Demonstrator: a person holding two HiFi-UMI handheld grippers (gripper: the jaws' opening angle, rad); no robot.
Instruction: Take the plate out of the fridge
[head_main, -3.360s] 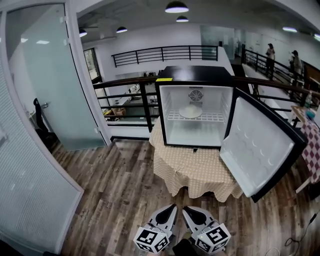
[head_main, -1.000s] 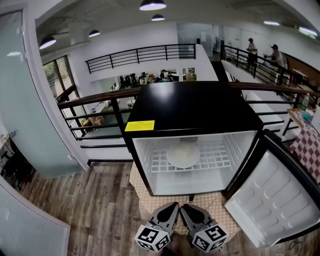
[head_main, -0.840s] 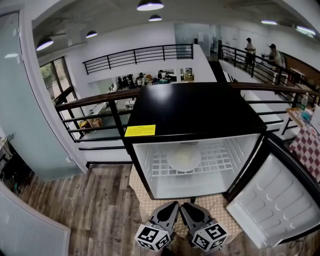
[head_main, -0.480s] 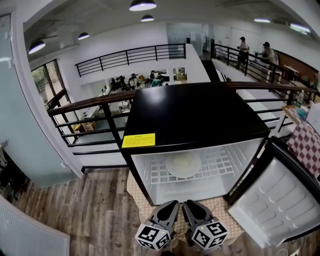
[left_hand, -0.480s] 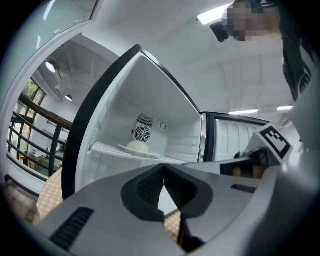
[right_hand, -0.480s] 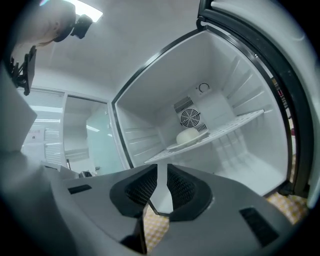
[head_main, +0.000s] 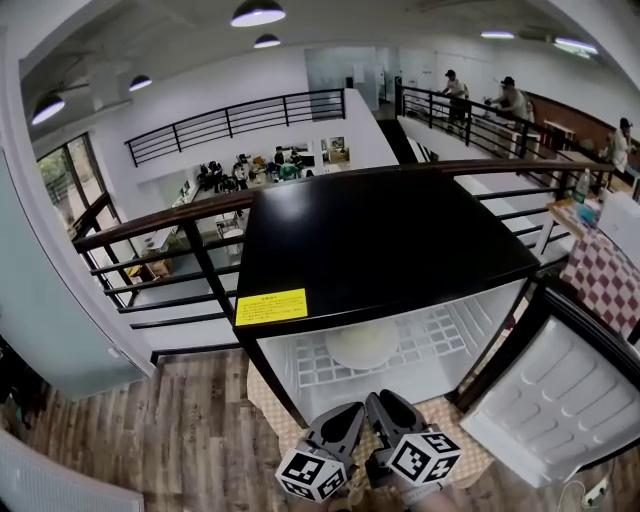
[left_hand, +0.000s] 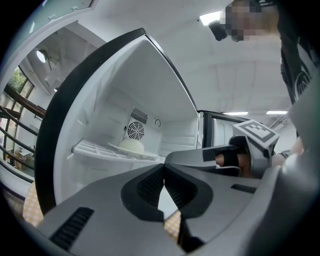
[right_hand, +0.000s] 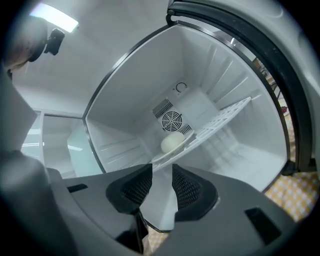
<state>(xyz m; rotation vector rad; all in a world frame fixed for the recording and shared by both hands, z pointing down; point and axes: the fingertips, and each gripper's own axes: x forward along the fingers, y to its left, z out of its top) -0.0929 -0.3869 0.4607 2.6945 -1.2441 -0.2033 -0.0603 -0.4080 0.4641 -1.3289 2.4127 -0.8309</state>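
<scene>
As left gripper (left_hand: 164, 169) fingers touch, the right gripper (right_hand: 161, 174) fingers have just been opening — both empty.

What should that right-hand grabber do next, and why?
Probably ease the right gripper forward into the fridge toward the plate: its jaws have just been opening with nothing between them, and the plate sits untouched on the wire shelf.

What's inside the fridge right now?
A wire shelf holding a plate with a pale round lump on it, and a fan on the back wall. The floor under the shelf is partly covered from view.
</scene>
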